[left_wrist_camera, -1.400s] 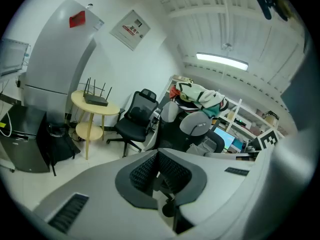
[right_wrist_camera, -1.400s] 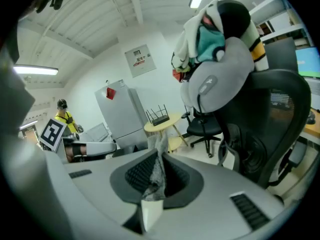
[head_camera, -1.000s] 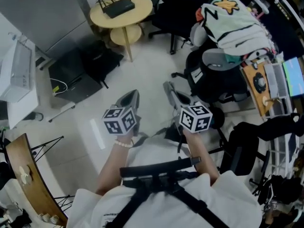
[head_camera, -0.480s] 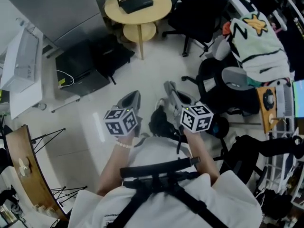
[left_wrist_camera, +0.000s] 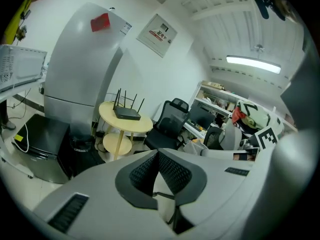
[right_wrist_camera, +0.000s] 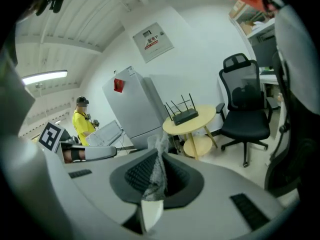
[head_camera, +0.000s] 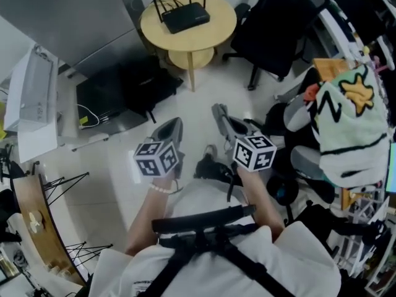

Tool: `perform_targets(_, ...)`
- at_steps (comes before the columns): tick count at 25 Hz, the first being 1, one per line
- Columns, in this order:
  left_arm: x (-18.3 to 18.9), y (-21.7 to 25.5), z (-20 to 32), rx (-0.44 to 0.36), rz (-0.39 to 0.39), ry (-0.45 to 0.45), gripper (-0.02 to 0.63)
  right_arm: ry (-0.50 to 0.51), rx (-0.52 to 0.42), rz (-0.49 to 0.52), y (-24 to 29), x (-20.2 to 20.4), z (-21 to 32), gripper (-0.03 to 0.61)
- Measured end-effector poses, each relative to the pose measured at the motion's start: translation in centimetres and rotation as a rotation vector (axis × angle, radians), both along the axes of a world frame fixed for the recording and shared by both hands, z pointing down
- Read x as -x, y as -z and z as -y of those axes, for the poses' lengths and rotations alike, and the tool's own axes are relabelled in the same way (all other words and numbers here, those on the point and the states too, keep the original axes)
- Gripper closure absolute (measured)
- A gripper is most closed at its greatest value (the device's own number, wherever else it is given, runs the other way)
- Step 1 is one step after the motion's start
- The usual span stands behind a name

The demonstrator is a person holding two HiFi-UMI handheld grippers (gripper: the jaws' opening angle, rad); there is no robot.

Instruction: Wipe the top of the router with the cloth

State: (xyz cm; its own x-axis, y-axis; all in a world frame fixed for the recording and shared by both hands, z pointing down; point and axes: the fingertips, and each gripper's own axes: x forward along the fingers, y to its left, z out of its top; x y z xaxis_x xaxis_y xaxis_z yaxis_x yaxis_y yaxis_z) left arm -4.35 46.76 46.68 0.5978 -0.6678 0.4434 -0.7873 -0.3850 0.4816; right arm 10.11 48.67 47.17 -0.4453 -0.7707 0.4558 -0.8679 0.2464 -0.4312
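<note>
Plainly, the cloth [right_wrist_camera: 158, 160] is pinched between the jaws of the right gripper [right_wrist_camera: 159, 180], and a thin, limp grey strip is seen rising from the pads. The left gripper [left_wrist_camera: 156, 173] is pressed together on nothing. The router [head_camera: 185, 17] is seen well apart from both, lying flat on the round table [head_camera: 207, 41] with its antennas raised. The cloth is judged soft and light, best gripped at a bunched fold. The router is judged light and likely to slide, so its edge may need steadying.
</note>
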Motion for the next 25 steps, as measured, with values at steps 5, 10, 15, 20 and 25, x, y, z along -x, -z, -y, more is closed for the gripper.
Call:
perform_targets(5, -2.4, 0.9, 5.0, -0.021, 0.034, 0.033, 0.617, 0.019, -0.013, 0.024, 0.2, -3.1, 6.1, 0.541)
perform_targets(10, -2.9, 1.1, 7.9, -0.020, 0.054, 0.070, 0.617, 0.055, -0.030, 0.040, 0.6, -3.5, 10.1, 0.541)
perform_targets(15, -3.3, 0.2, 10.4, -0.008, 0.062, 0.078, 0.617, 0.043, 0.009, 0.055, -1.4, -4.4, 12.4, 0.541)
perform_targets(20, -3.3, -1.2, 14.1, 0.010, 0.058, 0.057, 0.617, 0.022, 0.010, 0.049, -2.2, -4.5, 15.9, 0.541)
perform_targets(25, -4.8, -2.5, 20.3, 0.016, 0.039, -0.008, 0.617, -0.040, 0.005, 0.026, -2.5, -6.1, 20.4, 0.541)
